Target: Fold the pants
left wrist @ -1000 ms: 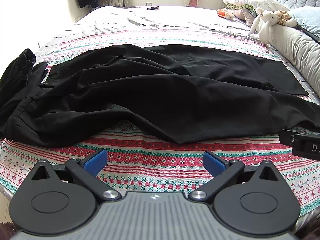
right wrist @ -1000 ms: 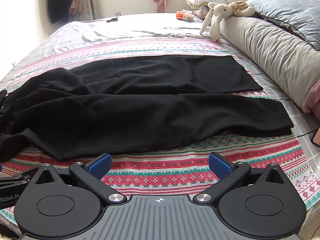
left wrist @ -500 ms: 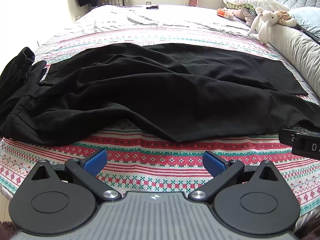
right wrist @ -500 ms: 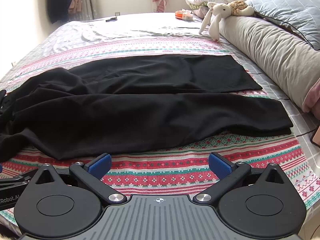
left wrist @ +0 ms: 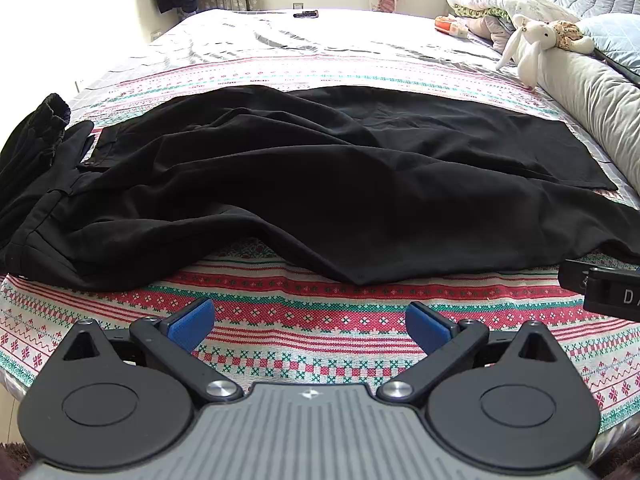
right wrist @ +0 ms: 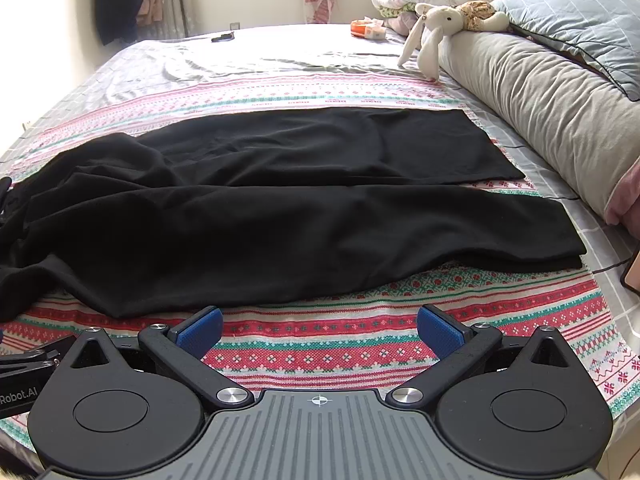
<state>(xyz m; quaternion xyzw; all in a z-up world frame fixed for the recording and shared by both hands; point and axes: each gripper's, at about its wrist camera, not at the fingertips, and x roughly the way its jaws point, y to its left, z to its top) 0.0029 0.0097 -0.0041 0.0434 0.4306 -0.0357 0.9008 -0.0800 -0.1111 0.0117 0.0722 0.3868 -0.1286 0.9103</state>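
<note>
Pants (right wrist: 280, 216), one black pair, lie spread across the patterned blanket (right wrist: 320, 344), two legs side by side, waistband seemingly bunched at left. Left gripper (left wrist: 307, 326) and right gripper (right wrist: 319, 330) hover near the front edge, jaws spread, empty. One plush rabbit (right wrist: 434, 36) lies on the pillow.

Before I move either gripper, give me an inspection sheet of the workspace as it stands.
Surface: bed with patterned blanket, grey sheet beyond it.
Job's things: black pants spread flat, unfolded, legs side by side toward the right, waistband at the left, rumpled there.
Clutter: another dark garment by the waistband; plush rabbit on the long grey pillow; orange packet; small dark object at the far edge.
Grippers: left gripper and right gripper both open, empty, short of the pants.
Cables: thin dark cable at the right edge.
Surroundings: curtains and hanging clothes behind the bed.
</note>
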